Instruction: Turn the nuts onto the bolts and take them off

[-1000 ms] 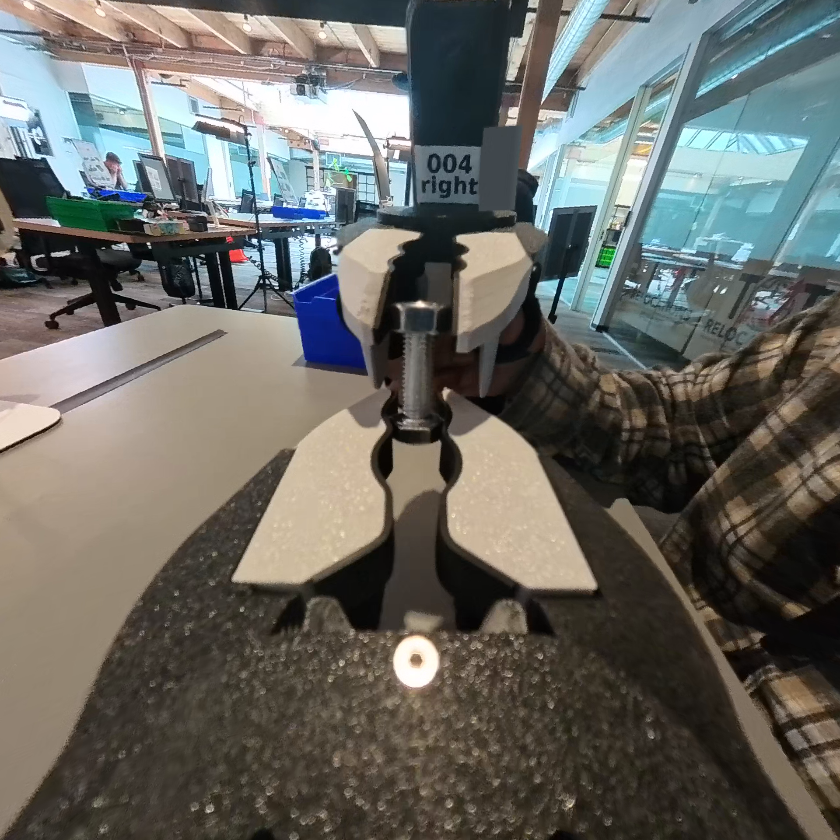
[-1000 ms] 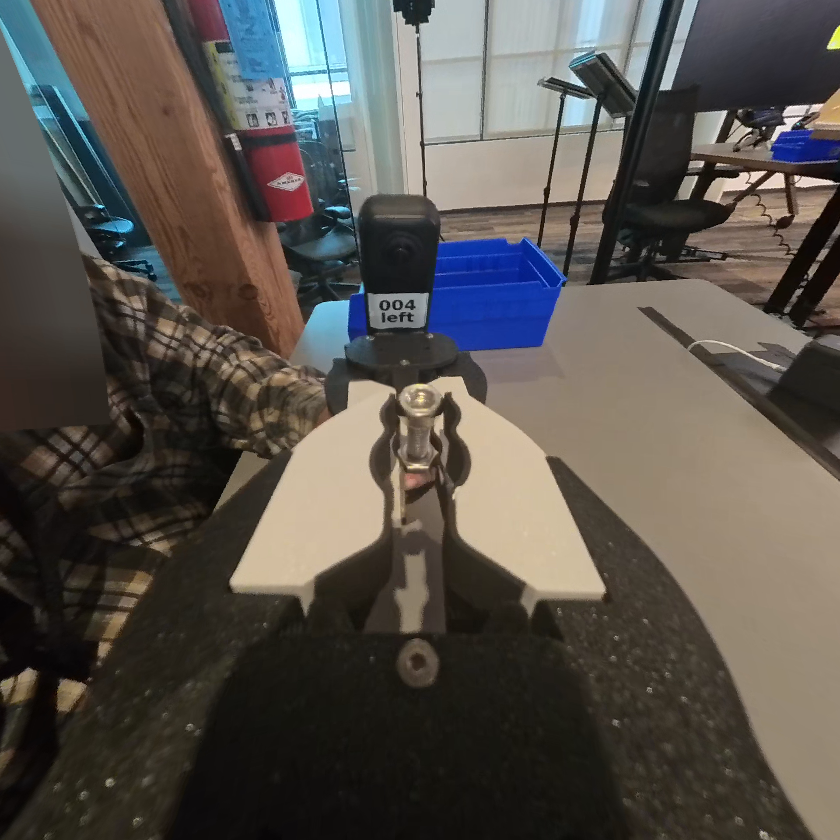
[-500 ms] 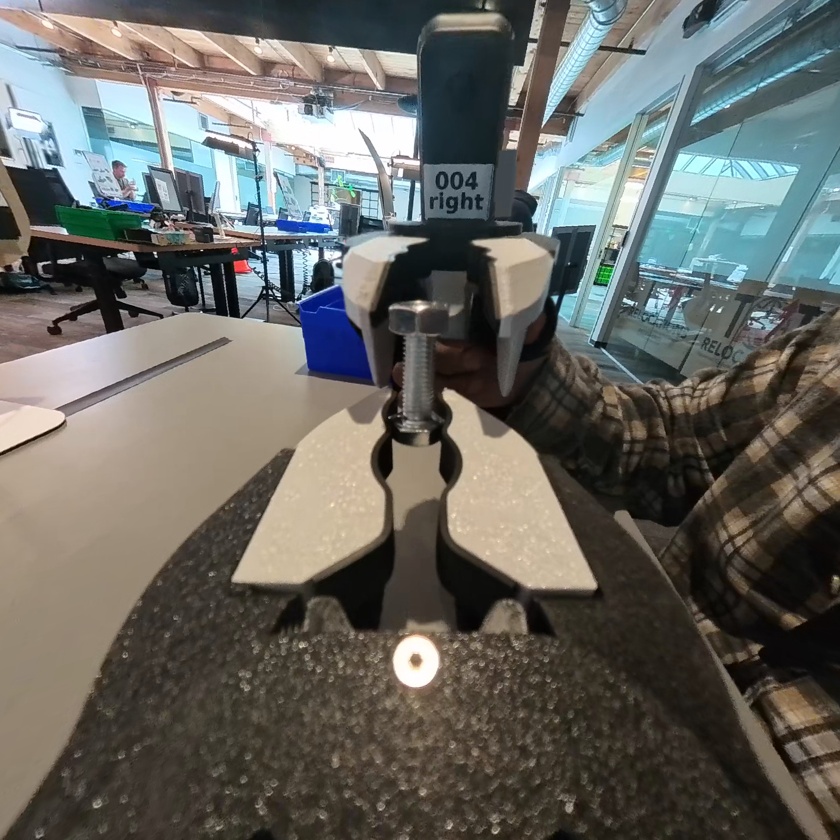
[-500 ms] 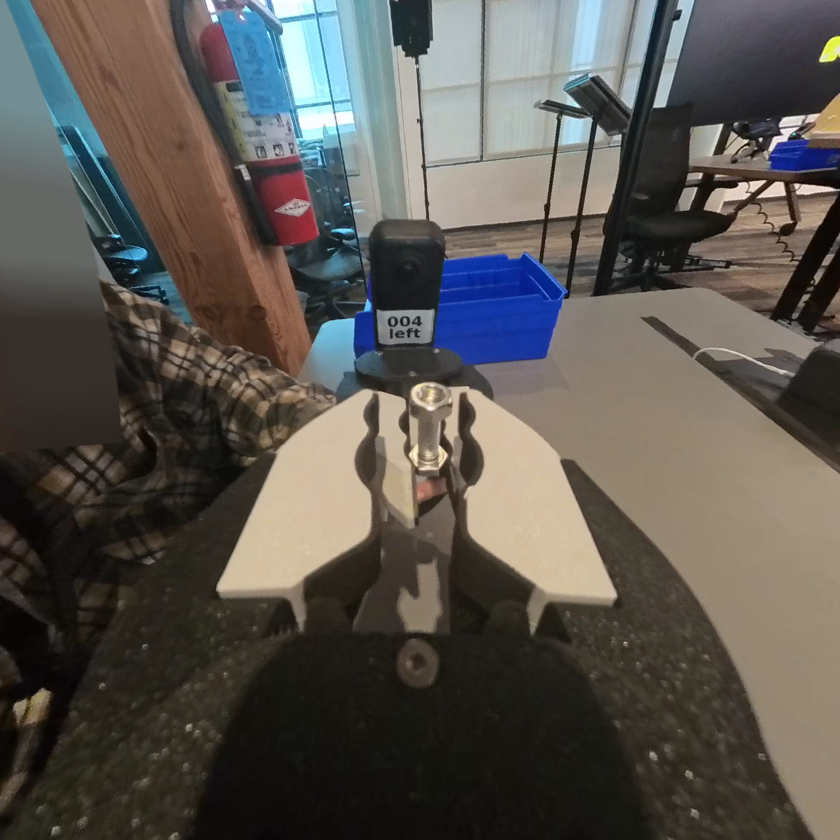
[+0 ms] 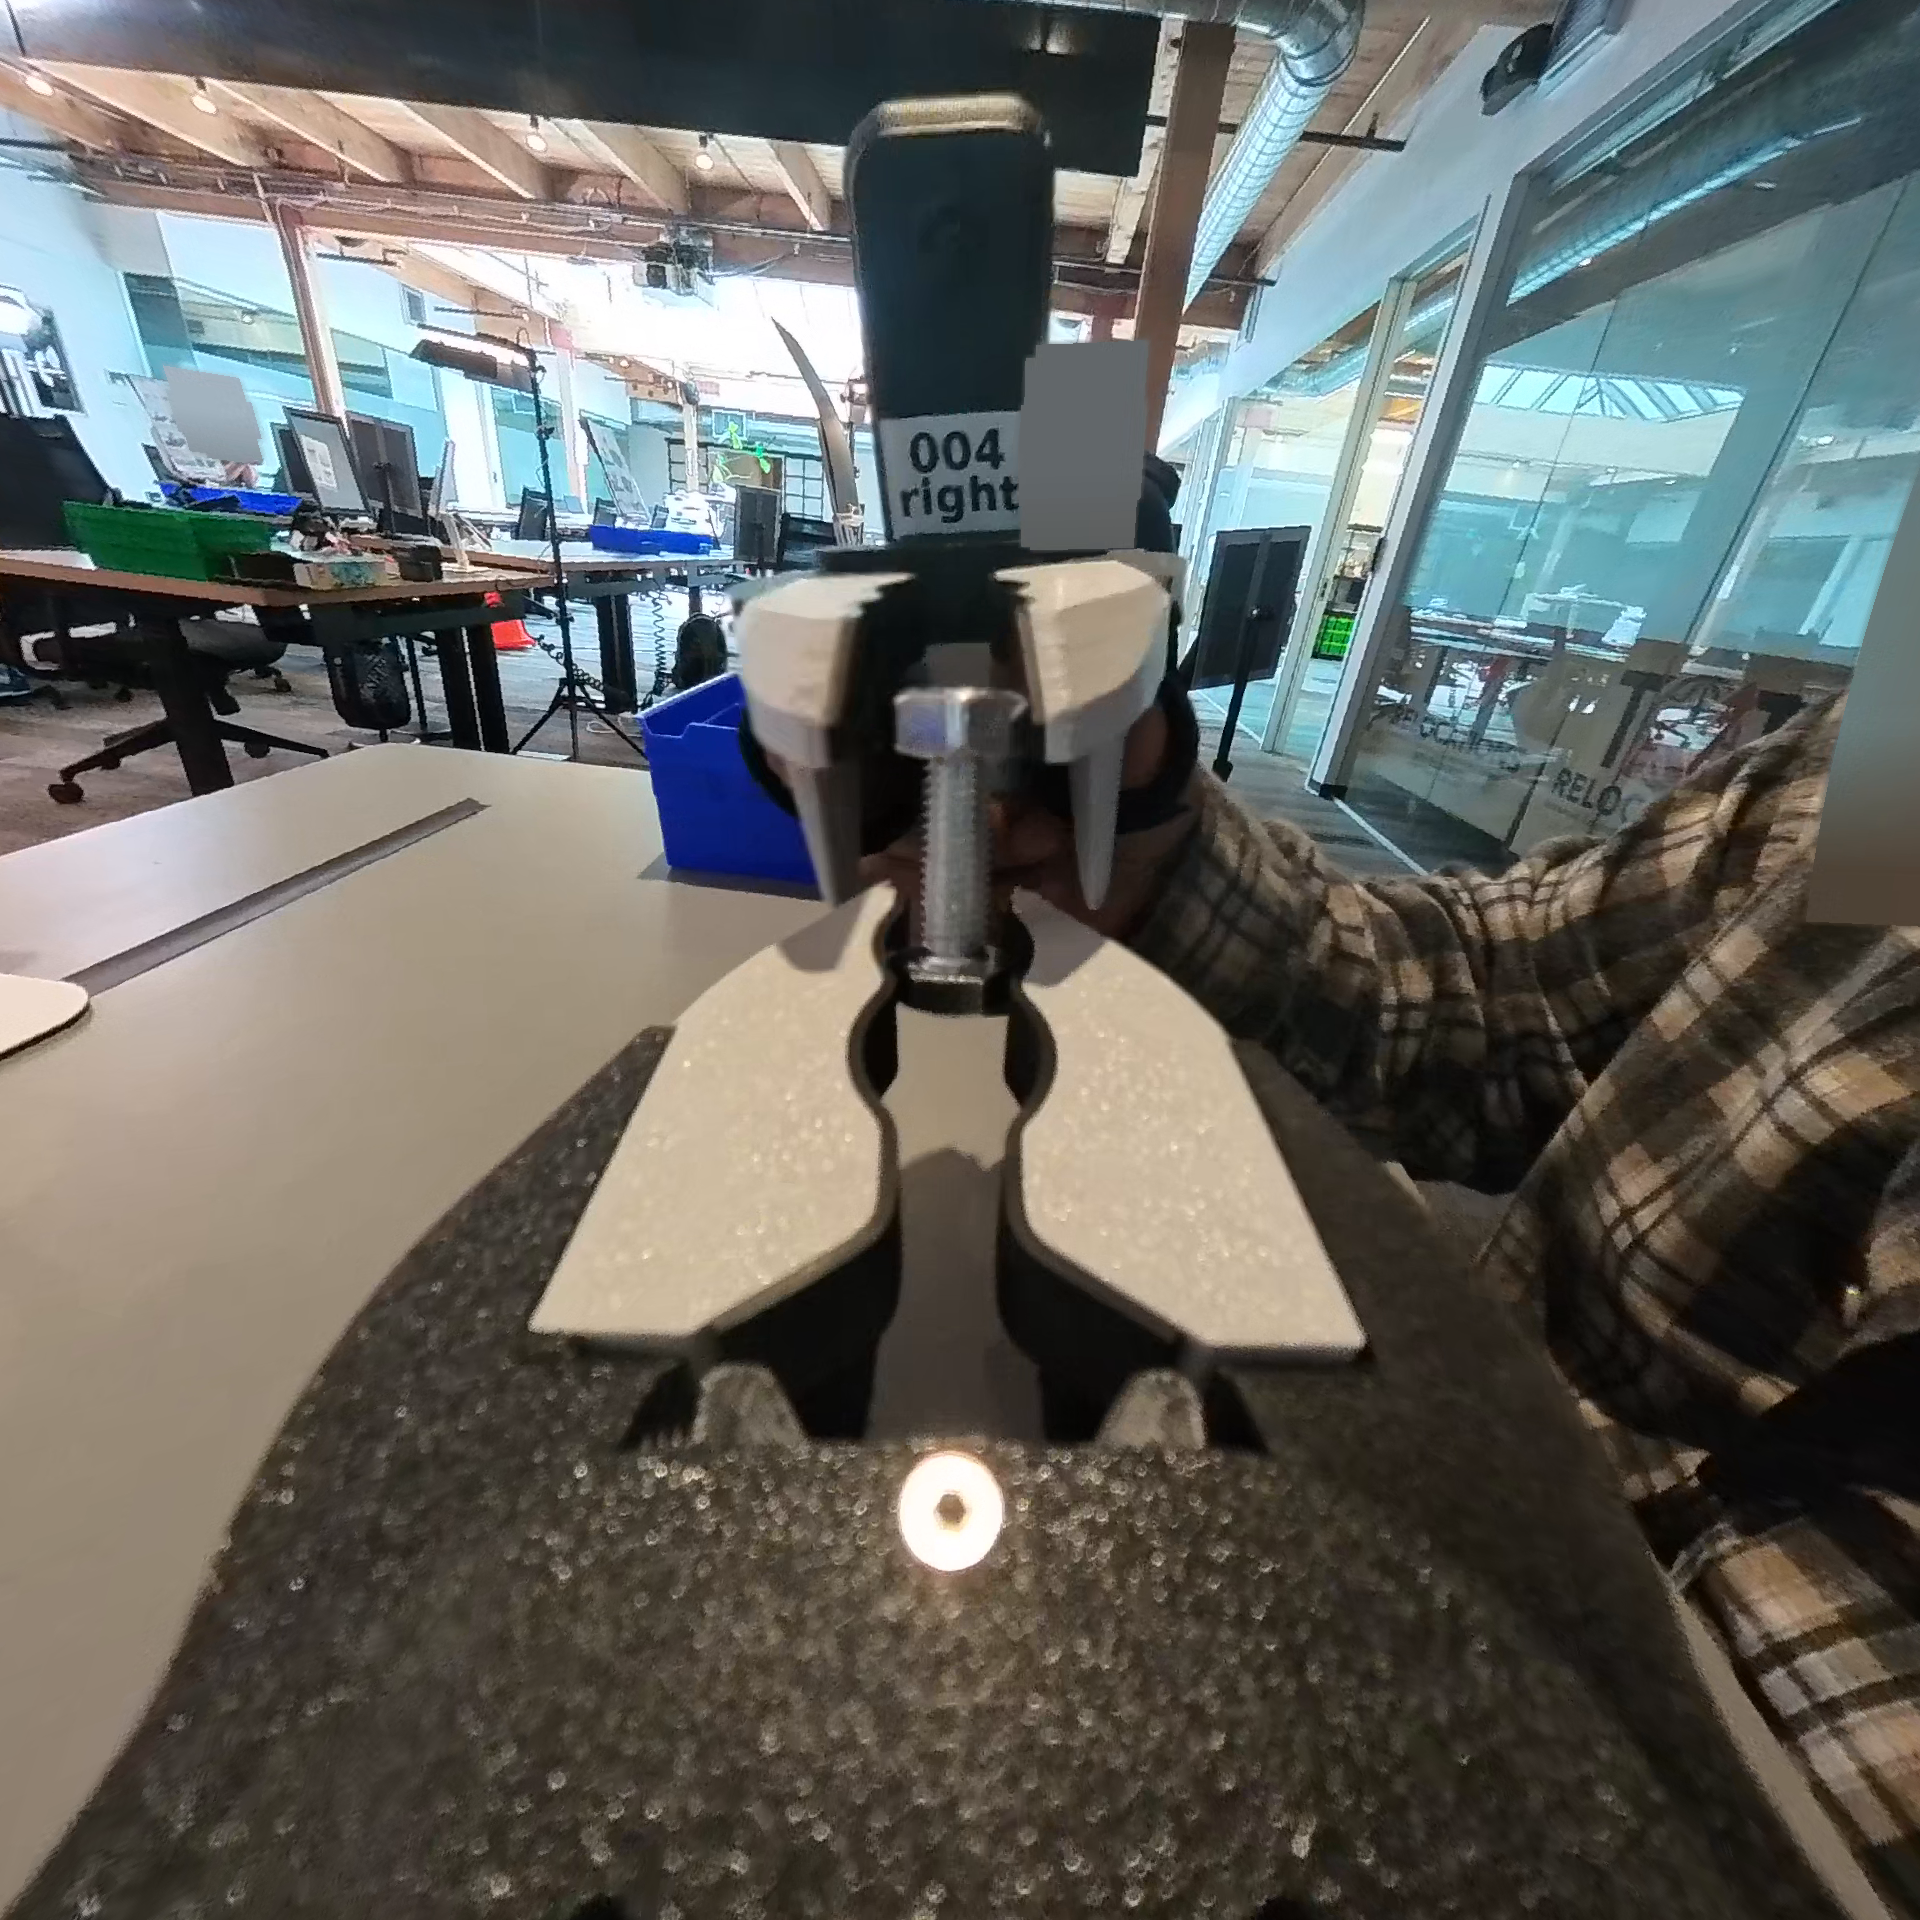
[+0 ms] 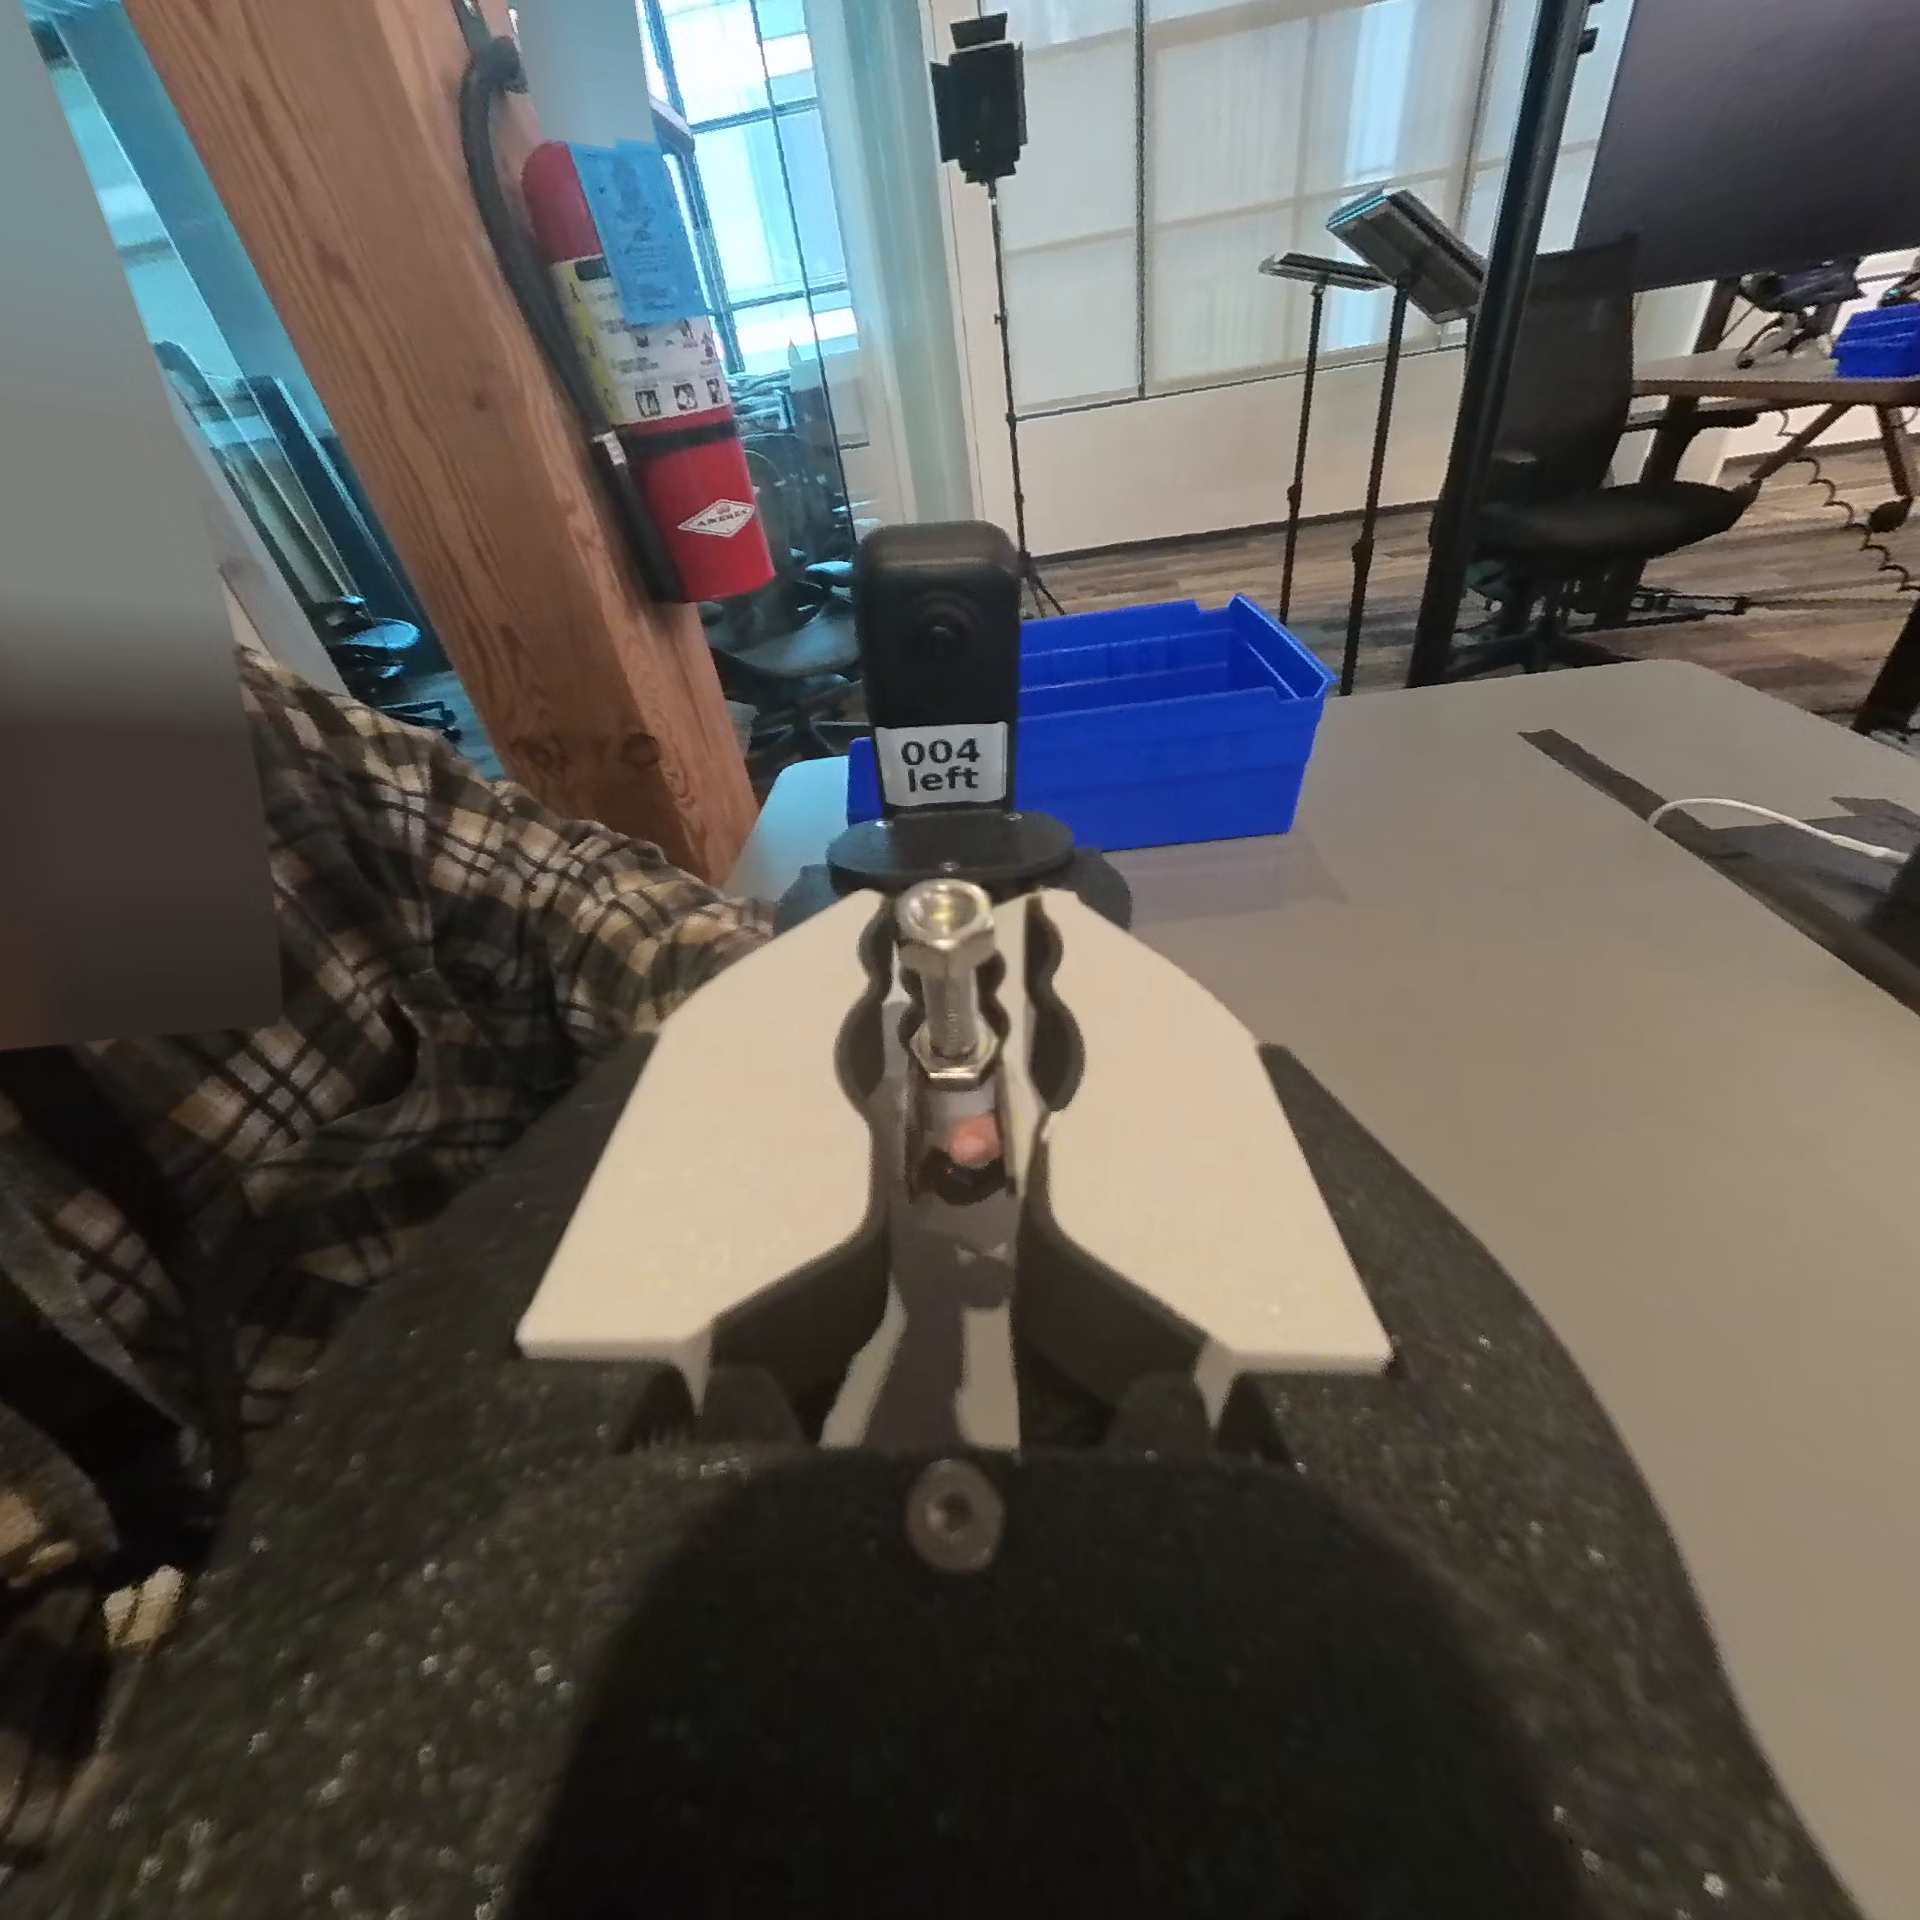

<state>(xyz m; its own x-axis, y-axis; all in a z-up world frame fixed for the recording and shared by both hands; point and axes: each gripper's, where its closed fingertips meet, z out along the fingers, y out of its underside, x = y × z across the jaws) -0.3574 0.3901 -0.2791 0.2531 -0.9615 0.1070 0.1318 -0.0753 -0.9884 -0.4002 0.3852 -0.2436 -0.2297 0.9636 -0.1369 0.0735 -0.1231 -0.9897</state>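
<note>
A silver bolt [image 5: 956, 831] stands upright between the two grippers above the grey table [image 5: 312, 1039]. My left gripper [image 5: 948, 982] is shut on the nut [image 5: 945, 977] threaded on the bolt's lower end. My right gripper [image 5: 961, 717] faces it from above, its white fingers [image 5: 800, 675] closed against the sides of the hex head. In the right wrist view the bolt head [image 6: 940, 925] sits between my right gripper's fingertips [image 6: 951, 935], with the nut [image 6: 951, 1062] lower down the thread. The left gripper's tips are mostly hidden there.
A blue bin [image 5: 717, 790] stands on the table behind the grippers; it also shows in the right wrist view [image 6: 1164, 727]. A person's plaid sleeve [image 5: 1558, 1039] reaches in from the right. A white cable [image 6: 1766, 821] lies at the table's far right. My right fingertips sit around 5 centimetres from my left ones.
The right gripper's fingers spread a little around the bolt head half a second ago and have now drawn back in. It has also risen slightly. The left gripper kept hold of the nut.
</note>
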